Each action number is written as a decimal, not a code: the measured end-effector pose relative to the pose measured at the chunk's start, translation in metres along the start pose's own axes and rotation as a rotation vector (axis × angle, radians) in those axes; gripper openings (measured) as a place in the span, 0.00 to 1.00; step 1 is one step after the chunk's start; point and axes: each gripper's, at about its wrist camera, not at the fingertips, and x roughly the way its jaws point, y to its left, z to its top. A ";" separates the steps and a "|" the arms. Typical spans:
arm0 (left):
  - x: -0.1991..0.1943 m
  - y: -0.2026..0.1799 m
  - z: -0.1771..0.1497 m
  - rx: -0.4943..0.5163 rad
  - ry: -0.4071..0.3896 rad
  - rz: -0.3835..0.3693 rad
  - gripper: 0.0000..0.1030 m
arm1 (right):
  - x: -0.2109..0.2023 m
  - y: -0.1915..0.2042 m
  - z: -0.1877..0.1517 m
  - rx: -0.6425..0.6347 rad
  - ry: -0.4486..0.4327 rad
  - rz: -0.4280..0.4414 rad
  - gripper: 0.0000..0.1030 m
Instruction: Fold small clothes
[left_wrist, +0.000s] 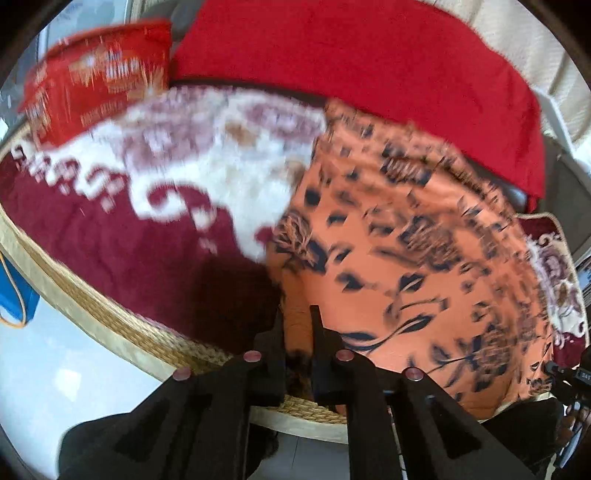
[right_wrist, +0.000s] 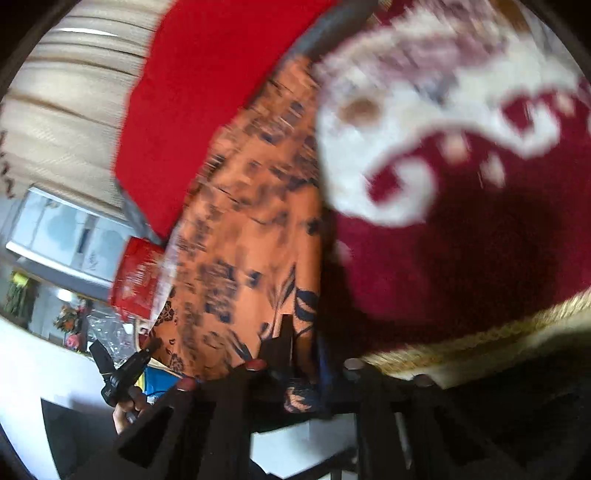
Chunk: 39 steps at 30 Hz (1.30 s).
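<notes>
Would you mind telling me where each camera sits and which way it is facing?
Left wrist: sits on the left tool, looking down along its fingers at the orange cloth on the blanket; the right tool shows at the edge.
Right wrist: sits on the right tool, facing the same cloth's edge; the left tool and hand show.
Shared: cloth, blanket, red pillow.

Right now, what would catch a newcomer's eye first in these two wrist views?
The orange cloth with dark floral print dominates, spread over a maroon and white plush blanket. The left gripper pinches its near edge, and the right gripper grips another edge. Behind lies a plain bright red fabric, with a red printed packet at far left.
</notes>
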 end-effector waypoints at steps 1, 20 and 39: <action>0.008 0.000 -0.003 -0.003 0.025 0.023 0.21 | 0.006 -0.005 -0.002 0.015 0.019 0.005 0.52; -0.036 0.001 0.048 -0.070 -0.028 -0.167 0.07 | -0.020 -0.013 0.015 0.117 -0.019 0.246 0.06; 0.201 -0.049 0.335 -0.125 0.088 -0.133 0.19 | 0.097 0.026 0.331 0.085 -0.234 0.095 0.32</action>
